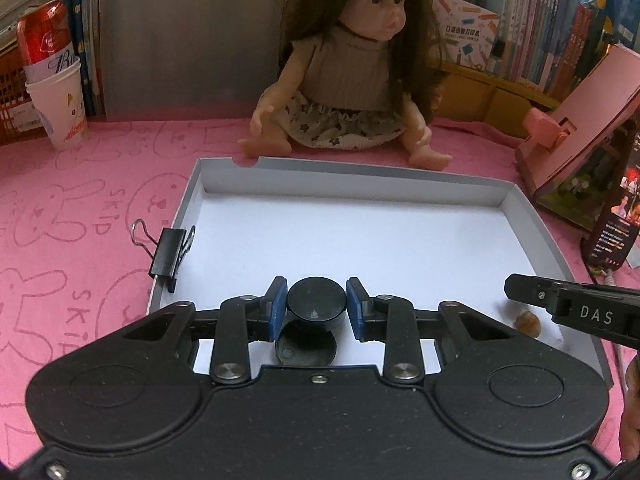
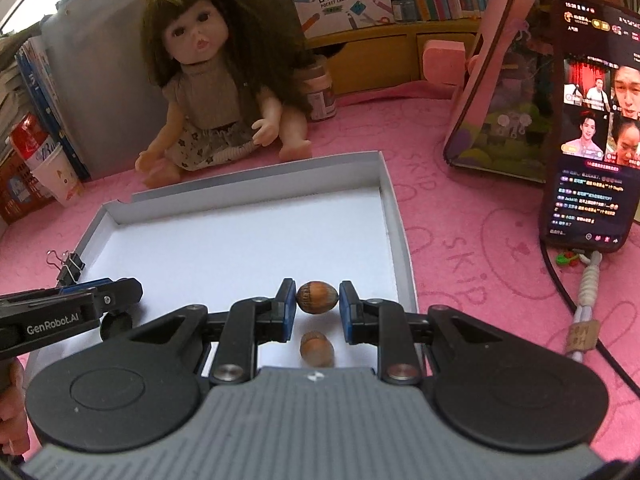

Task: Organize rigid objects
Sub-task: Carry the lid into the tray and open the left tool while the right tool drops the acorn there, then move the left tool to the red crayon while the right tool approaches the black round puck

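Observation:
In the left wrist view, my left gripper (image 1: 317,302) is shut on a black round cap (image 1: 316,298), held just above the floor of a shallow white box tray (image 1: 360,170). A second black disc (image 1: 306,350) lies on the tray floor right under it. My right gripper (image 2: 317,298) is shut on a brown ridged nut (image 2: 317,296) over the tray's near right part. Another brown nut (image 2: 317,348) lies on the tray floor beneath it. Each gripper shows at the edge of the other's view: right gripper (image 1: 520,286), left gripper (image 2: 120,290).
A black binder clip (image 1: 170,250) sits on the tray's left rim. A doll (image 1: 344,80) sits behind the tray. A lit phone (image 2: 588,140) and a pink stand (image 1: 580,120) are on the right. A red can in a paper cup (image 1: 56,92) stands far left.

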The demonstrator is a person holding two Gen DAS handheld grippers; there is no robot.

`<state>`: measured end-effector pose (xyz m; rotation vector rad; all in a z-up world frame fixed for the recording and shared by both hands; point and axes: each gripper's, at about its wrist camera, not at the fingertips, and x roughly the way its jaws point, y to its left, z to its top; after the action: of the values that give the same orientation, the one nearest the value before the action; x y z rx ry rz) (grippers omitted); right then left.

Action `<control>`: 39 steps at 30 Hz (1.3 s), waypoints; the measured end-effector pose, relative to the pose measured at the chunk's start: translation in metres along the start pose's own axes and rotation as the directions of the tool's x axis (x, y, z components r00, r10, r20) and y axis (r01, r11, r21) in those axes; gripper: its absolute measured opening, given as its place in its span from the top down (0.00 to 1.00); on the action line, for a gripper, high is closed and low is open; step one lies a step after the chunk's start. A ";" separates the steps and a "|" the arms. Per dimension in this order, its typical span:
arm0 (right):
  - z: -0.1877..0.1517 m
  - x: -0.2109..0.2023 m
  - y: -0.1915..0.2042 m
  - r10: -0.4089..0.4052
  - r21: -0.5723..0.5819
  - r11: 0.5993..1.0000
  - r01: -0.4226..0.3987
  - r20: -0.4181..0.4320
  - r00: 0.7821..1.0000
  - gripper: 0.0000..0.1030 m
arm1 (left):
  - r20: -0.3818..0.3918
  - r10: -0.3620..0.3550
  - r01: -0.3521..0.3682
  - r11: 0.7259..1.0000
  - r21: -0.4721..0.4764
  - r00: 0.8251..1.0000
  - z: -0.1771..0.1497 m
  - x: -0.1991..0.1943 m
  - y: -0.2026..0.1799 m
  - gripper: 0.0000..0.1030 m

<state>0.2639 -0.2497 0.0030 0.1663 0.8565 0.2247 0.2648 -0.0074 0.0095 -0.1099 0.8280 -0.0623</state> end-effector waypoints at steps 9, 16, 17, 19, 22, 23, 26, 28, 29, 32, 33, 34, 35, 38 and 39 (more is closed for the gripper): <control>-0.003 0.004 0.000 -0.006 -0.002 1.000 0.006 -0.004 1.000 0.73 | 0.007 0.012 -0.012 1.000 0.022 1.000 -0.003 0.003 -0.002 0.71; -0.006 -0.002 0.000 0.026 -0.020 0.999 -0.025 0.020 0.999 0.41 | 0.009 -0.014 0.014 0.999 0.049 1.000 -0.004 -0.005 -0.006 0.59; -0.007 -0.004 0.001 0.026 -0.028 0.999 -0.026 0.026 0.999 0.40 | 0.015 -0.015 0.014 0.999 0.052 1.000 -0.004 -0.008 -0.006 0.57; -0.008 -0.010 0.004 0.019 -0.050 0.999 -0.017 0.043 0.999 0.34 | 0.026 -0.026 0.024 0.998 0.058 0.999 -0.006 -0.016 -0.007 0.53; -0.011 -0.019 0.006 0.014 -0.073 0.997 -0.009 0.071 0.997 0.24 | 0.039 -0.061 0.059 0.997 0.057 0.997 -0.010 -0.030 -0.008 0.43; -0.012 -0.022 0.006 0.015 -0.078 0.997 -0.009 0.084 0.996 0.23 | 0.044 -0.074 0.072 0.996 0.062 0.996 -0.013 -0.034 -0.009 0.40; -0.016 -0.031 0.006 0.021 -0.089 0.996 -0.011 0.107 0.994 0.20 | 0.064 -0.092 0.086 0.993 0.086 0.994 -0.020 -0.049 -0.013 0.35; -0.020 -0.037 0.005 0.027 -0.091 0.996 -0.016 0.119 0.992 0.19 | 0.078 -0.102 0.094 0.991 0.100 0.992 -0.025 -0.058 -0.015 0.33; -0.022 -0.040 0.005 0.031 -0.092 0.996 -0.020 0.124 0.992 0.18 | 0.083 -0.108 0.099 0.989 0.106 0.991 -0.027 -0.063 -0.016 0.31; -0.029 -0.051 0.003 0.045 -0.098 0.995 -0.031 0.147 0.988 0.13 | 0.095 -0.125 0.114 0.987 0.117 0.988 -0.034 -0.075 -0.017 0.30; -0.031 -0.055 0.003 0.050 -0.103 0.994 -0.034 0.155 0.987 0.13 | 0.099 -0.130 0.118 0.986 0.121 0.987 -0.037 -0.079 -0.018 0.30; -0.033 -0.058 0.003 0.055 -0.108 0.993 -0.038 0.160 0.986 0.12 | 0.104 -0.135 0.121 0.985 0.127 0.985 -0.040 -0.084 -0.019 0.30; -0.035 -0.061 0.003 0.059 -0.110 0.993 -0.041 0.164 0.985 0.12 | 0.109 -0.138 0.123 0.983 0.133 0.984 -0.044 -0.088 -0.019 0.29; -0.043 -0.071 0.002 0.075 -0.112 0.992 -0.055 0.179 0.981 0.10 | 0.126 -0.139 0.118 0.980 0.158 0.982 -0.054 -0.098 -0.021 0.28; -0.046 -0.075 0.001 0.081 -0.114 0.992 -0.060 0.184 0.980 0.09 | 0.131 -0.139 0.116 0.979 0.165 0.982 -0.057 -0.101 -0.021 0.28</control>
<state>0.1815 -0.2655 0.0280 0.1154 0.6486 0.3160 0.1542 -0.0221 0.0476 -0.0190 0.6705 -0.2377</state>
